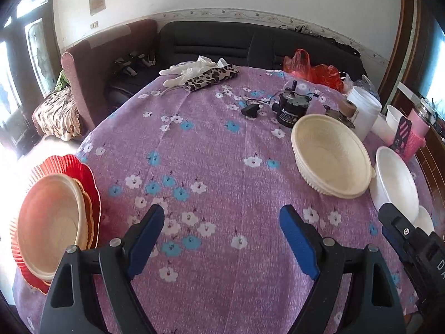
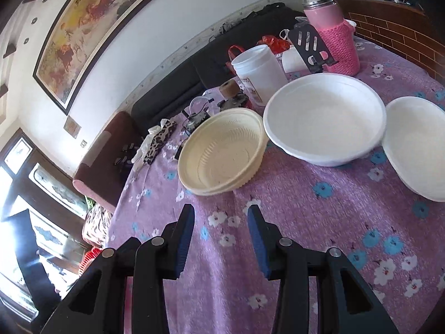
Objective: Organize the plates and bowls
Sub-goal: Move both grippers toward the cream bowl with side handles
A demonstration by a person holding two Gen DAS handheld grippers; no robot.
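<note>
Floral tablecloth (image 1: 211,144) fills both views; left gripper (image 1: 222,220) and right gripper (image 2: 221,220) spread, empty; right-hand white bowl (image 2: 417,144) is cut off.

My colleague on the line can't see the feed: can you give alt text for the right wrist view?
The open, empty right gripper hovers over a purple floral tablecloth, pointing at a cream ribbed bowl. To its right sit a large white bowl and a second white bowl at the frame edge. Behind them stand a white tub and a pink flask.
</note>
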